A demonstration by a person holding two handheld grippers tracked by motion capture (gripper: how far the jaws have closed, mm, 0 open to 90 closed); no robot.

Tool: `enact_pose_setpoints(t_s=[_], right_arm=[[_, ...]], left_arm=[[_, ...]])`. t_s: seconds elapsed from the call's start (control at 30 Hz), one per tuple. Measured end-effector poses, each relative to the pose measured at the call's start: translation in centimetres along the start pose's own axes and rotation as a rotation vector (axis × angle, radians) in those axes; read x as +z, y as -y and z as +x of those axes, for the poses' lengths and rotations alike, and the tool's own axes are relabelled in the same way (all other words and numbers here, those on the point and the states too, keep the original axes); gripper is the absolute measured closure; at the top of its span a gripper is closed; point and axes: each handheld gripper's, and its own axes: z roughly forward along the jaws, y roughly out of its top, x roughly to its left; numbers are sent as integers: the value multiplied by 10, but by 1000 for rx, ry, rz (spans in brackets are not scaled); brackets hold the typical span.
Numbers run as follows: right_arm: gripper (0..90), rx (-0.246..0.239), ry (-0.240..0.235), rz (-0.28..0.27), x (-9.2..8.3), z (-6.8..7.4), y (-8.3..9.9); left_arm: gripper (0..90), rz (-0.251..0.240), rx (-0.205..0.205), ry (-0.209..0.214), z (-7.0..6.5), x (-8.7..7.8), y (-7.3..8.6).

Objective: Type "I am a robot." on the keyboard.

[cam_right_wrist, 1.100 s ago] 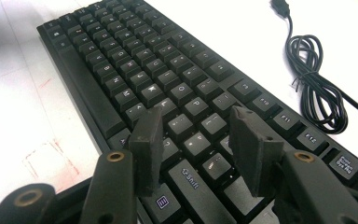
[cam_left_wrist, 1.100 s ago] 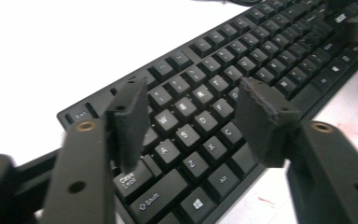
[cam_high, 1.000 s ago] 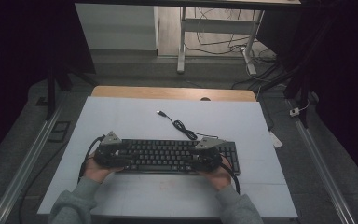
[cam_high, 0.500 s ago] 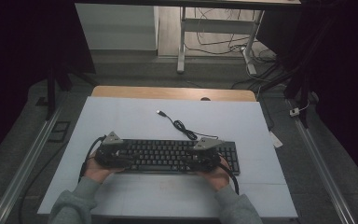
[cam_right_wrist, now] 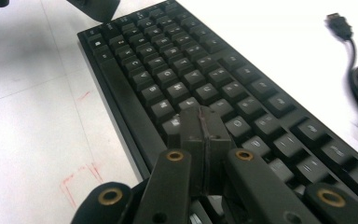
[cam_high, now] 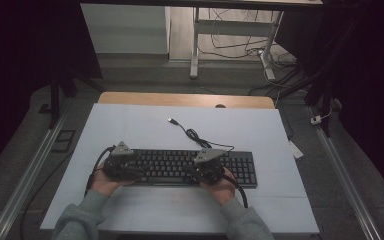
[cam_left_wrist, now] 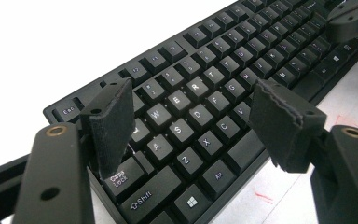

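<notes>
You are working at the bench (cam_high: pixel 130 125), where the keyboard (cam_high: pixel 180 167) is lying flat near your edge, its cable (cam_high: pixel 195 135) trailing away toward the far side and ending in a loose plug (cam_high: pixel 171 120), connected to nothing. Your forearms are coming in low, one hand at each half of the board. The left gripper (cam_left_wrist: pixel 191 116) is hovering over the letter keys at the board's left end with its jaws standing wide, nothing between the pads; one pad is hanging just above Caps Lock, though contact cannot be told. The right gripper (cam_right_wrist: pixel 203 126) is sitting over the middle keys, its jaws having just been closing and now pressed together on nothing, forming a single blunt tip just above or touching a keycap.

The step in hand looks like pressing keys, with the shut right gripper serving as the finger. The next move probably calls for a short, straight push down onto one cap, kept centred so the tip is not catching a neighbour, while the left gripper is staying clear.
</notes>
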Motion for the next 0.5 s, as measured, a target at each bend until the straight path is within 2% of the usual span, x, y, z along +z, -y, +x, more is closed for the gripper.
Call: enact_pose_setpoints(t_s=[0.13, 0.33, 0.5], right_arm=[[894, -15, -7, 17, 10, 6, -4], [894, -32, 10, 62, 26, 11, -7], [894, -24, 23, 70, 32, 12, -8]], left_arm=[[308, 3, 3, -2, -1, 1, 0], [308, 6, 6, -2, -1, 1, 0], [308, 10, 7, -1, -1, 1, 1]])
